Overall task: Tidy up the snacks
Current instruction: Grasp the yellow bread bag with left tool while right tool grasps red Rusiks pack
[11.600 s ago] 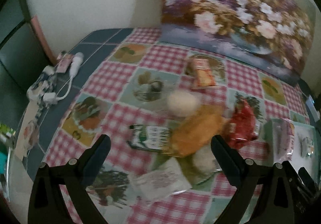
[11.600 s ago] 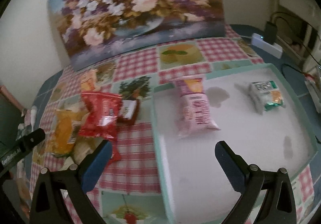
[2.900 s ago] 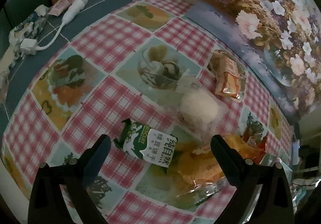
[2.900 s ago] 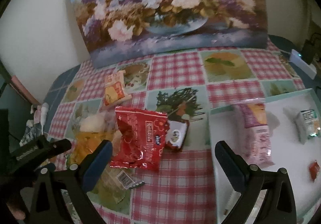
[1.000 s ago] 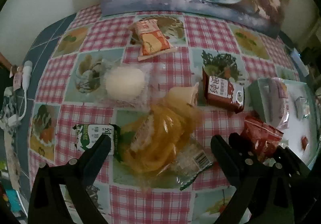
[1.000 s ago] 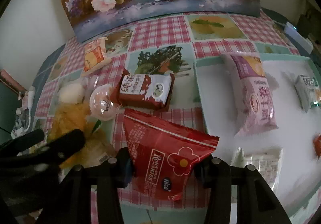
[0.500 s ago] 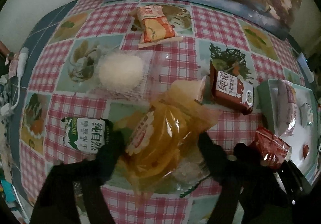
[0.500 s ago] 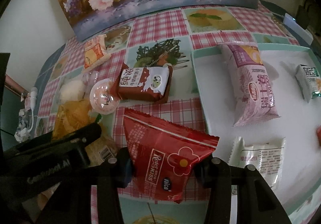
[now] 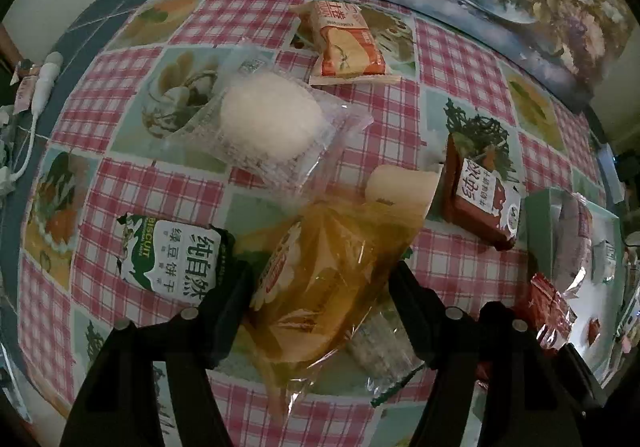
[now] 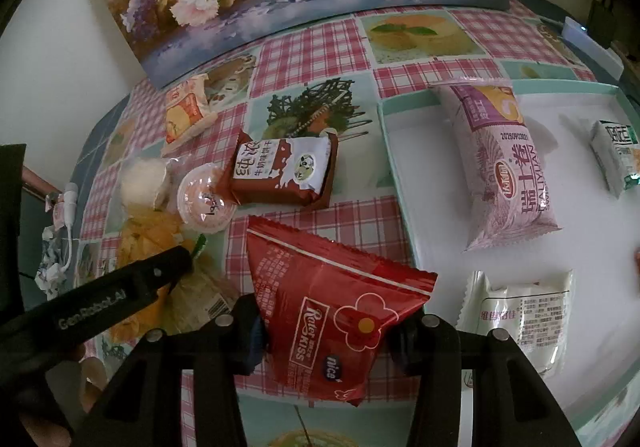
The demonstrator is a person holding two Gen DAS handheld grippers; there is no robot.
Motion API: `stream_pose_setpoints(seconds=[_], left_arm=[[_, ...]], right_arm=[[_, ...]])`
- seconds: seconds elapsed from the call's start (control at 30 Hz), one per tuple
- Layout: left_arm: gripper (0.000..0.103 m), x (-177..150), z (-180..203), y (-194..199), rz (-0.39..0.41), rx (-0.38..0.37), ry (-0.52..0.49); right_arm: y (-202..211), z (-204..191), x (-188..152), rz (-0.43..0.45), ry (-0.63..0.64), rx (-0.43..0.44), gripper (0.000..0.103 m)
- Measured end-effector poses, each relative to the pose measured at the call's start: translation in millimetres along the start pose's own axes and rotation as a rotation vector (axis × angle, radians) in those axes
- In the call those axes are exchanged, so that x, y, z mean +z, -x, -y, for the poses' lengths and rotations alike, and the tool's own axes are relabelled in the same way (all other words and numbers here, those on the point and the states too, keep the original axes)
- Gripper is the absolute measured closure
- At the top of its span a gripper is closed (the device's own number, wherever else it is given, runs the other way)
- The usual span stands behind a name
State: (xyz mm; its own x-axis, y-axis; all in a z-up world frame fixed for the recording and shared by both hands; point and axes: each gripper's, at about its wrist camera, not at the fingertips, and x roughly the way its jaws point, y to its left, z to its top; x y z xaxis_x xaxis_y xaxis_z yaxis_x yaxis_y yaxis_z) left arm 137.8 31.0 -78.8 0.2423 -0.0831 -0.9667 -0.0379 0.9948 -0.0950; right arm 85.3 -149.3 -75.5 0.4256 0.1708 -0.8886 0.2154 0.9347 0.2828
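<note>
My right gripper (image 10: 328, 331) is pinching the red packet (image 10: 332, 307) by its lower end, one pad on each side edge, and the packet hangs over the checked tablecloth (image 10: 320, 47) just beside the tray (image 10: 394, 151). It looks light and crinkly, a foil pillow with air inside, so I judge the pads can squeeze it without harm, though the glossy film could slip if I swing it fast. The tray holds a pink roll packet (image 10: 504, 167), a white packet (image 10: 524, 323) and a small green-and-white one (image 10: 616, 155), with bare floor between them for the red one.

My left gripper (image 9: 320, 287) is closing now around the yellow bag (image 9: 324, 279), which lies in the middle of the pile on the tablecloth; the pads sit at its two flanks and I cannot tell yet if they truly press. This bag is soft clear film, loosely filled, floppy, probably with brittle pastry inside, so I'd take it across the middle and gently. It overlaps a clear wrapper (image 9: 380, 351) underneath and touches the jelly cup (image 9: 400, 187), which may drag along. The green biscuit packet (image 9: 172, 259) lies just beside my left finger, the white bun (image 9: 272, 123) beyond, the brown packet (image 9: 484, 203) nearer the tray.
</note>
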Motion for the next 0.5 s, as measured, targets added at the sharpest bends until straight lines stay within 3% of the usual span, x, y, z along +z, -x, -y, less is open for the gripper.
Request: stream_pose_setpoints(seconds=[0.13, 0.27, 0.5], left_arm=[[0.036, 0, 1, 3, 0.011, 0.004, 0.004], [0.045, 1, 4, 13, 0.040, 0.005, 0.006], [0.047, 3, 6, 32, 0.086, 0.019, 0.001]], right_arm=[[0, 0, 0, -0.001, -0.008, 0.002, 0.052], [7, -1, 2, 0.017, -0.002, 0.004, 0.052], [24, -2, 9, 0.057, -0.009, 0.032, 0.052]])
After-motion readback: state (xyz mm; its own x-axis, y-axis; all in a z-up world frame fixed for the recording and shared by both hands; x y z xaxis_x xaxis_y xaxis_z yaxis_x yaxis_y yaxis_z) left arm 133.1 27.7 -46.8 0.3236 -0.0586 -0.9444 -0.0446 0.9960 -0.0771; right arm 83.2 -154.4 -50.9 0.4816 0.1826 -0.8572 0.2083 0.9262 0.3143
